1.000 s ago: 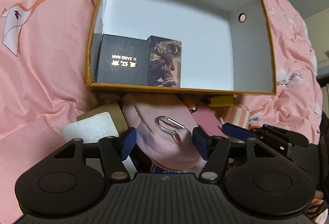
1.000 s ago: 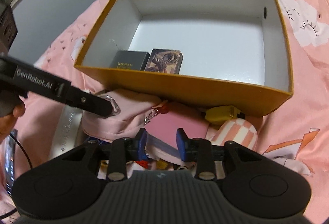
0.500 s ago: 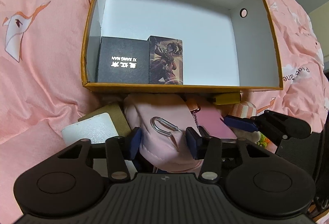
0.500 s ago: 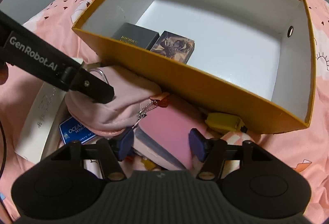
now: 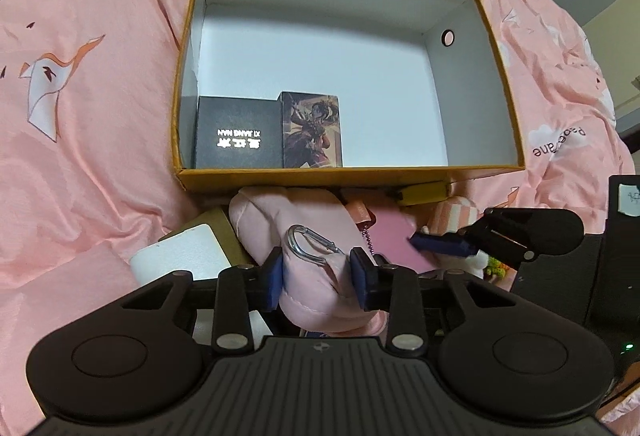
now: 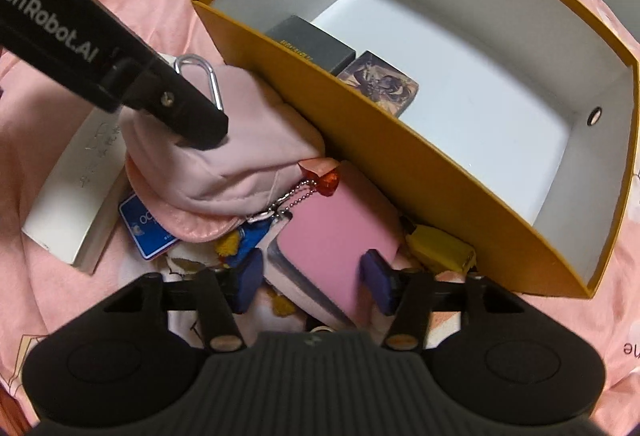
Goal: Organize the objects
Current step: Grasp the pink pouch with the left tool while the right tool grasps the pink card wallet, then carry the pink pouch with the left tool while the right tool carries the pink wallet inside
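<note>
A pink fabric pouch point(image 5: 316, 276) with a silver carabiner point(image 5: 310, 246) clipped to its top lies in a pile of small items on a pink bedspread point(image 5: 80, 115), just outside the near wall of an orange cardboard box point(image 5: 348, 177). The left gripper point(image 5: 318, 278) is clamped on the pouch, its blue pads point(image 5: 274, 278) pressing into the cloth from both sides. Beside it, the right gripper point(image 6: 314, 280) stands wide, its fingers straddling a pink notebook point(image 6: 340, 236) without visibly pinching it. A ball chain with a red charm point(image 6: 326, 181) trails from the pouch across the notebook. A yellow object point(image 6: 442, 250) rests against the box wall, a blue card point(image 6: 146, 226) peeks from under the pouch, and a long white box point(image 6: 76, 191) lies to the pile's left. Inside the orange box, a black box with gold lettering point(image 5: 238, 135) and an illustrated card box point(image 5: 312, 131) sit touching in one corner.
</note>
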{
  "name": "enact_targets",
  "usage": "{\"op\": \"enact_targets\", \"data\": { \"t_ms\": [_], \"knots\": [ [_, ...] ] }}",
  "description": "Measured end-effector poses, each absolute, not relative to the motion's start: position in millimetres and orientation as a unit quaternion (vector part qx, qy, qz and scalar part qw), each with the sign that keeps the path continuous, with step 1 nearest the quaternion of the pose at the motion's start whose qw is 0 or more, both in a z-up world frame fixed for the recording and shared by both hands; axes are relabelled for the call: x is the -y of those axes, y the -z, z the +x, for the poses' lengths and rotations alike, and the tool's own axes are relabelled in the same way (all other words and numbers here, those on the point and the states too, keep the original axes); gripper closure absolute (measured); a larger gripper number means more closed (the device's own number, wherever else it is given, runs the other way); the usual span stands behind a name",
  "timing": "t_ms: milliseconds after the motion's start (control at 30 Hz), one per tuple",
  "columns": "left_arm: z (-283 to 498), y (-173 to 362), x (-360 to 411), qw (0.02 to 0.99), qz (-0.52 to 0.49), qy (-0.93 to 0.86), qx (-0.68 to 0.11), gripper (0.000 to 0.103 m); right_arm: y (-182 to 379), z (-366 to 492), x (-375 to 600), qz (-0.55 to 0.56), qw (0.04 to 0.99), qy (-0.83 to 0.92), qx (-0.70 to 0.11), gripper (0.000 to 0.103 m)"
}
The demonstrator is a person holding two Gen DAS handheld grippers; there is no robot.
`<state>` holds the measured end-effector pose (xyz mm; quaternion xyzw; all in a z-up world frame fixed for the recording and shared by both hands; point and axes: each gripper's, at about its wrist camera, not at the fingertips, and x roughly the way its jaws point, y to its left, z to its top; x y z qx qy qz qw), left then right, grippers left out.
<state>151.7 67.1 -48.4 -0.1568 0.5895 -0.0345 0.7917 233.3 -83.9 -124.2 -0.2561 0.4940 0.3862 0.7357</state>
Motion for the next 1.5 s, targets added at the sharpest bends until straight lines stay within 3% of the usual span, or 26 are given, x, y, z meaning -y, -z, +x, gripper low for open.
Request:
{"op": "enact_targets", "data": {
  "t_ms": [100,367,767,1100,1233,1500],
  "knots": [
    [148,43,-67,0.796,-0.157,0.038,-0.584,0.065,114,230,86,-0.263,0.736,-0.393,-0.484,0.072],
    [134,18,-78,0.805,-0.179,0.053,-0.563,0.067,94,213,84,-0.298,0.749,-0.396,-0.439,0.089],
    [120,-45,-87,0.837,-0.201,0.082,-0.502,0.068,29,193,98,-0.308,0.788,-0.378,-0.375,0.091],
    [163,-73,-91,0.867,-0.173,0.063,-0.464,0.067,-40,198,94,-0.32,0.806,-0.397,-0.301,0.091],
    [193,-53,-94,0.867,-0.163,0.042,-0.468,0.068,-37,227,79,-0.328,0.81,-0.386,-0.294,0.091],
    [249,-1,-98,0.867,-0.115,0.014,-0.484,0.068,21,286,52,-0.348,0.805,-0.368,-0.31,0.091]
  ]
}}
